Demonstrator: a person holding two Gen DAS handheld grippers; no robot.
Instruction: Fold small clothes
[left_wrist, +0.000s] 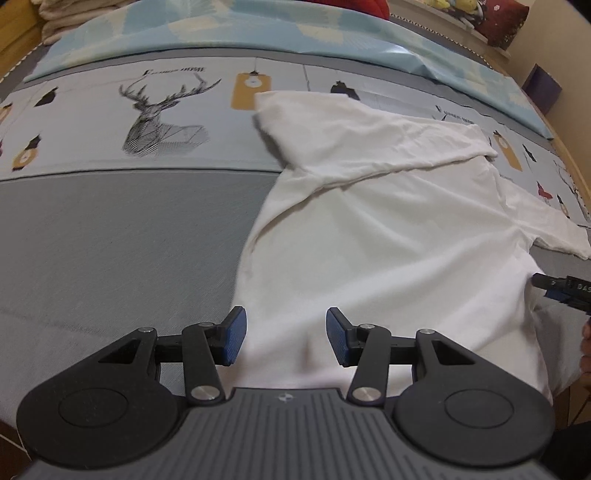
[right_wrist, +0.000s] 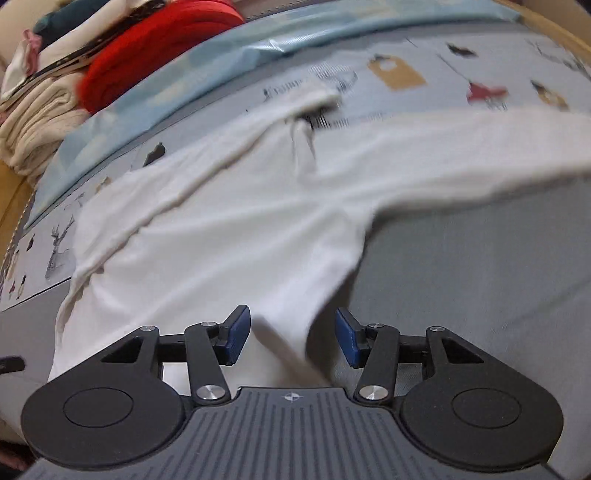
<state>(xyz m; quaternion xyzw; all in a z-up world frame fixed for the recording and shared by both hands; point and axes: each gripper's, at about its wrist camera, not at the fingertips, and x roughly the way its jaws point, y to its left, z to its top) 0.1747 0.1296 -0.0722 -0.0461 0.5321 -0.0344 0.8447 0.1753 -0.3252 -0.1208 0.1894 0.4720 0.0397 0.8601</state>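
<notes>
White T-shirt (left_wrist: 388, 229) spread on bed (left_wrist: 110, 240), centre to right of frame, one sleeve folded across the chest. Left hand-held gripper (left_wrist: 286, 338) over the shirt's lower hem, pads parted, nothing gripped. Right hand-held gripper (right_wrist: 291, 336) likewise parted, white cloth between the pads, no visible pinch. Printed sheet (left_wrist: 166, 110) across upper frame.
</notes>
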